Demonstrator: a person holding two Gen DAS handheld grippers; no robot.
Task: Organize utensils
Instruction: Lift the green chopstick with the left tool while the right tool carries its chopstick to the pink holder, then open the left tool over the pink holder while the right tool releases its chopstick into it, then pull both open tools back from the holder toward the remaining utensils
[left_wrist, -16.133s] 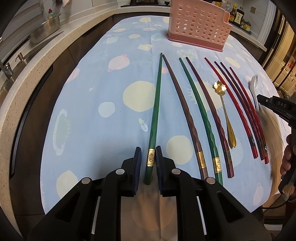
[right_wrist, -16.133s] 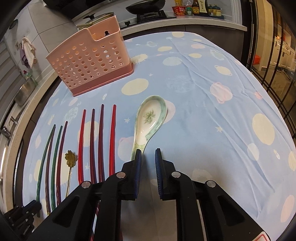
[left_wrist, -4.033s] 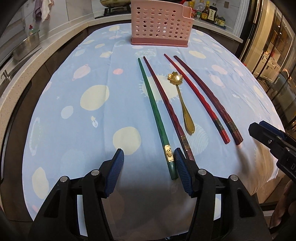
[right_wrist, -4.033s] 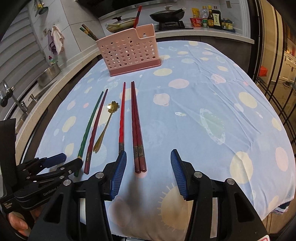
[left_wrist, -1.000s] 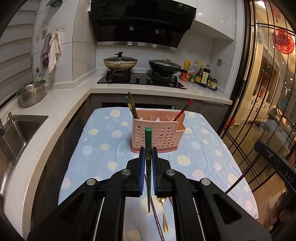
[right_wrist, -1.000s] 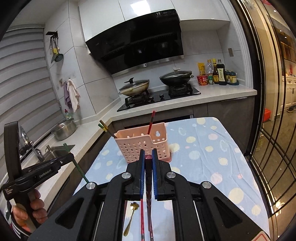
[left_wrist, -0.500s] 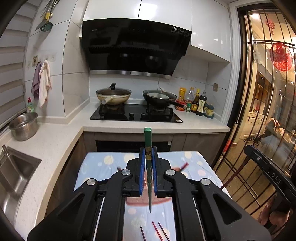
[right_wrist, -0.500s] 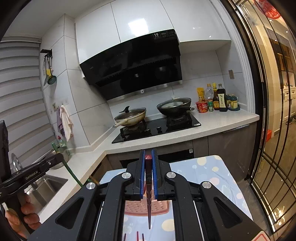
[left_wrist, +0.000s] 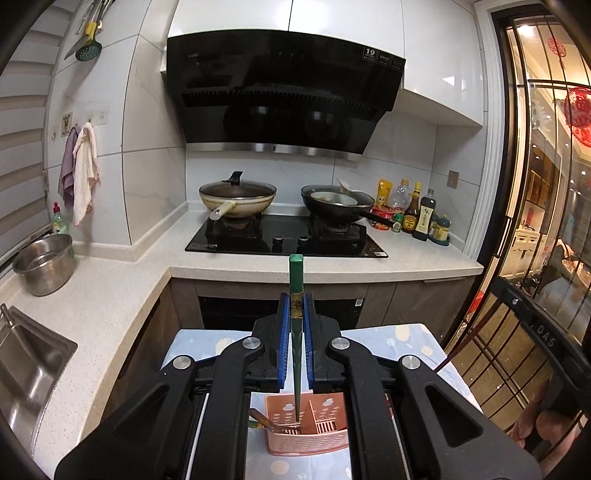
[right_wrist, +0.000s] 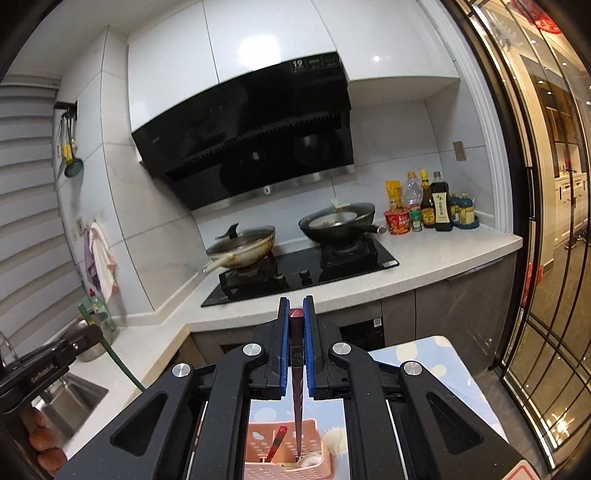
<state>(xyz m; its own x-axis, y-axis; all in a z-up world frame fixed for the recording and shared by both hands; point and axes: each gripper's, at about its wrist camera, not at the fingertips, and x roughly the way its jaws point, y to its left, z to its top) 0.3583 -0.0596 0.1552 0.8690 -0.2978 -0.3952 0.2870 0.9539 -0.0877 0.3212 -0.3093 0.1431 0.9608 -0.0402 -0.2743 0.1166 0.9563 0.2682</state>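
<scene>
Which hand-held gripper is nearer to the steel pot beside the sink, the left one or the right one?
Left. In the right wrist view the left hand-held gripper overlaps the steel pot; the right hand-held gripper hangs above the pink basket.

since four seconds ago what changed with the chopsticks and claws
Both claws, then open over the table, shut on chopsticks and lifted them: the left claw holds the green chopstick, the right claw the dark red chopstick, each tip-down over the pink holder. The holder stays on the table.
</scene>
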